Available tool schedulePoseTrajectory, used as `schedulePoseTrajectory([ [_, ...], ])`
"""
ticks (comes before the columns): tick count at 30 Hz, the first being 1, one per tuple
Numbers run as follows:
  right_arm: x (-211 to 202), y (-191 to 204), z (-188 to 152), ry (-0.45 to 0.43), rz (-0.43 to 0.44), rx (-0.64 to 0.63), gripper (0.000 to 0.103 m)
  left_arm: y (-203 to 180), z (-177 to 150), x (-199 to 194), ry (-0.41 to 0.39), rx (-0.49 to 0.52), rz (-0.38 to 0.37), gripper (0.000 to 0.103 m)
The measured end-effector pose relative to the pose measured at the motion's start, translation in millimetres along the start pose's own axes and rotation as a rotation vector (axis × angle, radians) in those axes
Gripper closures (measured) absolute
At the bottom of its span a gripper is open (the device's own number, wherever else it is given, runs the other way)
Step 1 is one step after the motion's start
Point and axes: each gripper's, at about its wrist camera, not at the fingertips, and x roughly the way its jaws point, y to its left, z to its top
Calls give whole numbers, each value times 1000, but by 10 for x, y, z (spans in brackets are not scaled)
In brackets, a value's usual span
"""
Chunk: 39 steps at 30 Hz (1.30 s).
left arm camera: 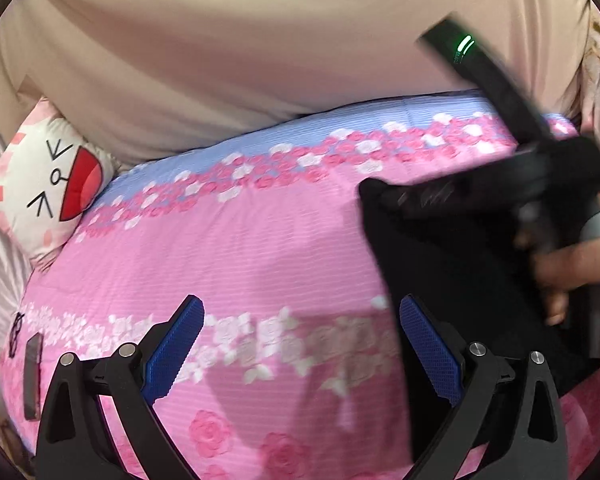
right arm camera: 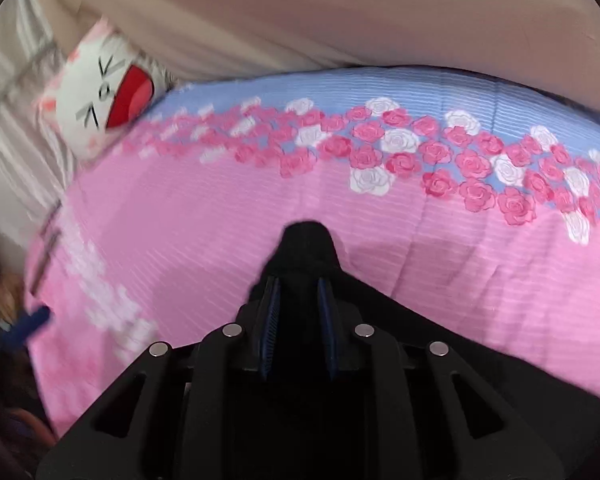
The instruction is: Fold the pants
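Two grippers, one load. My right gripper (right arm camera: 298,292) is pinched narrow on a bunched tip of the black pants (right arm camera: 306,248); cloth fills the gap between the blue pads and pokes out past them. My left gripper (left arm camera: 300,344) stands wide with nothing between its fingers, over the near part of the bed (left arm camera: 240,248).

The pants hang off my right gripper above the pink floral cover, toward the bed's right side as the left wrist view shows it, with the lower cloth reaching the near right edge.

Risks, my read:
- The grip is on a small bunch only. A quick swing could let the fabric slide out between the pads.
- The view is blurred, so I can't tell whether I hold one layer or two. One layer means a skewed fold.
- The hanging cloth could drag on the cover and wrinkle it or fold back on itself.
- The cat pillow (left arm camera: 48,184) sits at the far left corner, well apart. No issue.

Long axis: it appears to run from the pinched tip back toward the near right edge, sloping down. The tip points toward the far edge. Waist or hem, can't tell.
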Motion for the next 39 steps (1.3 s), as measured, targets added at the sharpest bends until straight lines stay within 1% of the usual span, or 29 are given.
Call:
schedulePoseTrajectory([
  [2, -221, 52, -39, -81, 31, 23, 81, 66, -20, 17, 6, -8, -3, 5],
  [3, -258, 52, -71, -101, 35, 34, 81, 98, -25, 40, 10, -15, -5, 5],
  [4, -194, 87, -93, -92, 23, 37, 80, 114, -27, 57, 14, -18, -6, 5],
  [5, 7, 88, -150, -35, -11, 25, 80, 119, -26, 79, 19, -19, -10, 5],
  [6, 119, 92, -181, -24, -11, 31, 80, 120, -21, 100, 24, -20, -12, 5],
  [7, 74, 69, -182, -42, 0, 53, 80, 121, -13, 103, 25, -19, -13, 5],
  [9, -188, 99, -151, -92, 14, 85, 77, 107, -8, 87, 23, -12, -20, 5],
  [10, -403, 137, -187, -140, 31, 84, 78, 107, -9, 76, 26, -11, -19, 5],
  [12, -684, 148, -316, -186, 10, 80, 76, 116, -10, 45, 21, -16, -18, 5],
  [13, -832, 132, -423, -203, -14, 81, 75, 114, -14, 14, 18, -17, -23, 5],
  [15, -1185, -6, -790, -220, -100, 109, 64, 92, -24, -37, 11, -16, -26, 5],
  [17, -1441, -128, -1130, -233, -176, 156, 63, 45, -29, -91, 5, -8, -30, 5],
  [20, -1751, -353, -1585, -245, -236, 242, 63, -75, -38, -177, -3, 6, -47, 5],
  [22, -1753, -507, -1865, -201, -280, 279, 66, -171, -63, -232, -6, 10, -57, 5],
  [23, -1677, -565, -1972, -178, -281, 285, 66, -216, -82, -244, 0, 12, -71, 5],
  [24, -1649, -582, -2070, -205, -274, 270, 66, -254, -109, -240, 12, 6, -95, 5],
  [25, -1652, -551, -2102, -232, -283, 248, 66, -282, -150, -214, 32, -17, -141, 6],
  [27, -1719, -501, -2083, -221, -302, 220, 65, -254, -224, -163, 78, -83, -222, 6],
  [28, -1797, -485, -2068, -225, -283, 227, 65, -207, -241, -158, 100, -112, -252, 6],
  [29, -1883, -484, -2078, -238, -245, 252, 58, -126, -258, -167, 124, -152, -290, 6],
  [30, -1975, -512, -2109, -254, -216, 273, 44, -29, -278, -193, 135, -194, -329, 6],
  [31, -2133, -583, -2178, -282, -172, 305, 36, 109, -303, -223, 140, -248, -373, 6],
  [32, -2238, -653, -2239, -291, -157, 332, 21, 227, -330, -225, 152, -295, -410, 6],
  [33, -2288, -708, -2288, -293, -151, 354, 17, 331, -358, -203, 170, -344, -451, 6],
  [34, -2355, -822, -2365, -292, -135, 385, 17, 462, -406, -125, 207, -421, -519, 6],
  [35, -2386, -914, -2412, -290, -119, 416, 16, 517, -434, -55, 236, -469, -562, 6],
  [36, -2382, -987, -2443, -285, -92, 438, 16, 535, -457, 11, 262, -501, -592, 8],
  [37, -2344, -1122, -2503, -273, -17, 489, 16, 531, -485, 135, 307, -535, -643, 9],
  [39, -2271, -1284, -2573, -258, 61, 556, 17, 445, -485, 306, 376, -545, -688, 10],
])
